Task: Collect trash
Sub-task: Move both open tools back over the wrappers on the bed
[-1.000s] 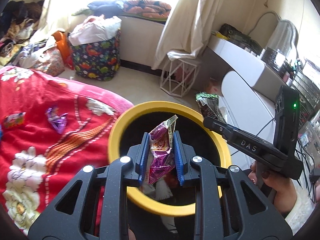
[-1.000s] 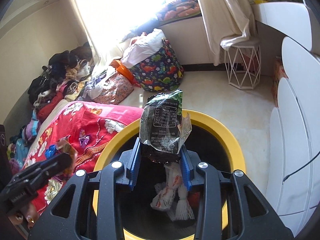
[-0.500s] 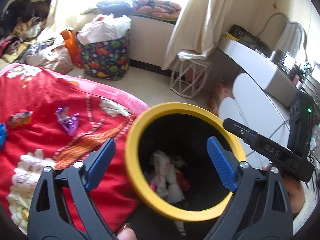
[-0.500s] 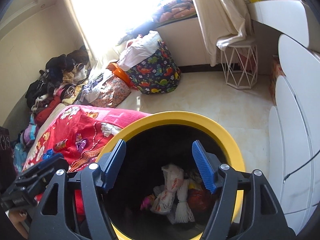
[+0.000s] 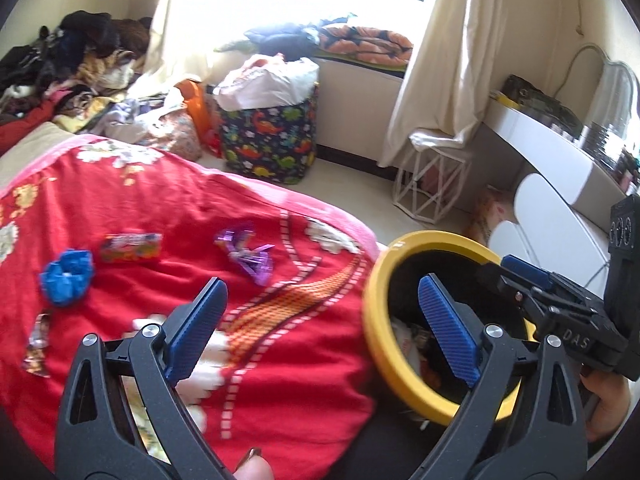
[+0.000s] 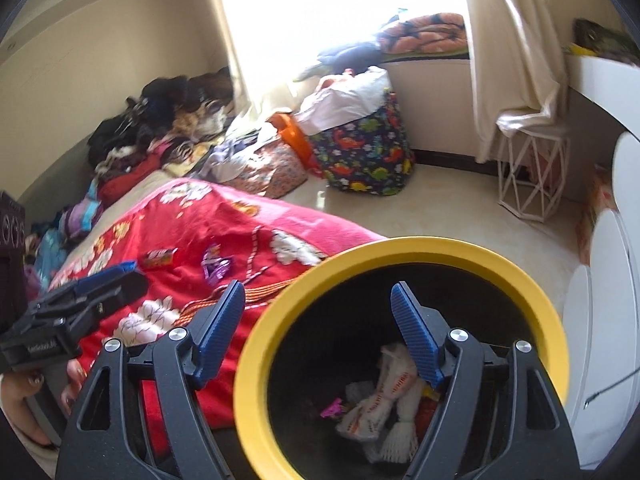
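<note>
A black bin with a yellow rim stands beside the bed and holds white foam nets and wrappers. On the red blanket lie a purple wrapper, a colourful candy wrapper, a blue crumpled piece and a small wrapper. My left gripper is open and empty over the blanket's edge, left of the bin. My right gripper is open and empty, straddling the bin's left rim.
A dinosaur-print laundry bag and a white wire stool stand on the floor near the window. Clothes are piled at the bed's far end. A white desk and chair are at the right.
Both grippers opened and dropped their wrappers into the bin. Both have since swung left, toward the blanket.
</note>
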`<state>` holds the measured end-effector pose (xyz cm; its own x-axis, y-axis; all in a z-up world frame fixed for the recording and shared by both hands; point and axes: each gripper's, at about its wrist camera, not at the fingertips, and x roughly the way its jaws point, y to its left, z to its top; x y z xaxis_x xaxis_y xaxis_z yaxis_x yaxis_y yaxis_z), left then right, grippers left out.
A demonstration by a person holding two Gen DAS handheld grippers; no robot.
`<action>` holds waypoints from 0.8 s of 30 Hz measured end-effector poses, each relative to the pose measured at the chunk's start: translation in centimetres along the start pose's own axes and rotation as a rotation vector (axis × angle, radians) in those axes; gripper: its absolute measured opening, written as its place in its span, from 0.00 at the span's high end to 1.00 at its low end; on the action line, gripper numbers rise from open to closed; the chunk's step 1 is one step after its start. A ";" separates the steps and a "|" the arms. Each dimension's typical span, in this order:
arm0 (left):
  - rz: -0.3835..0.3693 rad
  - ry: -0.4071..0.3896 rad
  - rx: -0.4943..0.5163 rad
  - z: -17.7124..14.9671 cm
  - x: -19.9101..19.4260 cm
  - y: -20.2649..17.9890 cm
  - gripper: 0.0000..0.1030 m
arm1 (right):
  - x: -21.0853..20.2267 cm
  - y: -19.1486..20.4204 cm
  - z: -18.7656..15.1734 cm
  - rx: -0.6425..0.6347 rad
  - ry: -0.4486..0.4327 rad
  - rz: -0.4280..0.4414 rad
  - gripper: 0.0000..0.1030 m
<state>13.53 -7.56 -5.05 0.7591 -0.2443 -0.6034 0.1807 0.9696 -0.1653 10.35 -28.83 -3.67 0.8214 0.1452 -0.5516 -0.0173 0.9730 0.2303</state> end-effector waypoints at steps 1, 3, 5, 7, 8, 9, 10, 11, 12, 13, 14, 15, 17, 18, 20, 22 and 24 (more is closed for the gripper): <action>0.011 -0.005 -0.005 0.0 -0.2 0.6 0.15 | 0.5 0.7 0.2 -0.015 0.009 0.009 0.28; 0.043 -0.016 -0.021 0.1 -0.6 1.9 0.15 | 1.4 1.8 0.6 -0.035 0.023 0.025 0.28; 0.069 -0.023 -0.040 0.1 -0.9 3.2 0.15 | 2.4 3.1 0.9 -0.059 0.037 0.038 0.28; 0.098 -0.029 -0.064 0.1 -1.4 4.8 0.15 | 3.7 4.5 1.2 -0.087 0.056 0.053 0.28; 0.108 -0.031 -0.071 0.1 -1.5 5.3 0.15 | 4.2 4.9 1.3 -0.096 0.064 0.060 0.28; 0.122 -0.034 -0.081 0.1 -1.7 6.1 0.15 | 4.7 5.4 1.4 -0.106 0.073 0.069 0.28; 0.133 -0.036 -0.089 0.0 -1.9 6.7 0.15 | 5.4 6.0 1.5 -0.116 0.084 0.076 0.28; 0.146 -0.038 -0.101 0.0 -2.1 7.4 0.15 | 6.2 6.6 1.7 -0.125 0.094 0.083 0.28; 0.160 -0.041 -0.114 -0.1 -2.4 8.3 0.15 | 6.8 7.0 1.8 -0.132 0.103 0.090 0.28; 0.168 -0.042 -0.120 -0.1 -2.6 8.7 0.15 | 7.5 7.5 1.9 -0.138 0.118 0.091 0.28; 0.181 -0.043 -0.131 -0.2 -2.8 9.5 0.15 | 8.4 8.1 2.0 -0.145 0.131 0.096 0.28; 0.192 -0.046 -0.141 -0.3 -3.1 10.2 0.15 | 8.8 8.4 2.1 -0.146 0.137 0.100 0.28; 0.220 -0.049 -0.162 -0.7 -3.6 11.7 0.15 | 10.3 9.3 2.2 -0.155 0.156 0.102 0.28; 0.229 -0.050 -0.171 -0.9 -3.8 12.2 0.15 | 10.9 9.7 2.2 -0.160 0.167 0.104 0.28; 0.252 -0.046 -0.190 -1.3 -4.1 13.4 0.15 | 12.3 10.7 2.4 -0.170 0.186 0.106 0.28; 0.275 -0.043 -0.209 -1.8 -4.4 14.6 0.15 | 13.9 11.6 2.5 -0.177 0.212 0.102 0.28; 0.297 -0.035 -0.236 -2.3 -4.6 15.8 0.15 | 15.1 12.2 2.5 -0.178 0.231 0.095 0.28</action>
<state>11.46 8.89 -6.68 0.7785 0.0519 -0.6255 -0.1965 0.9666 -0.1644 23.99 -15.23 -7.15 0.6604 0.2542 -0.7066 -0.2042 0.9663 0.1567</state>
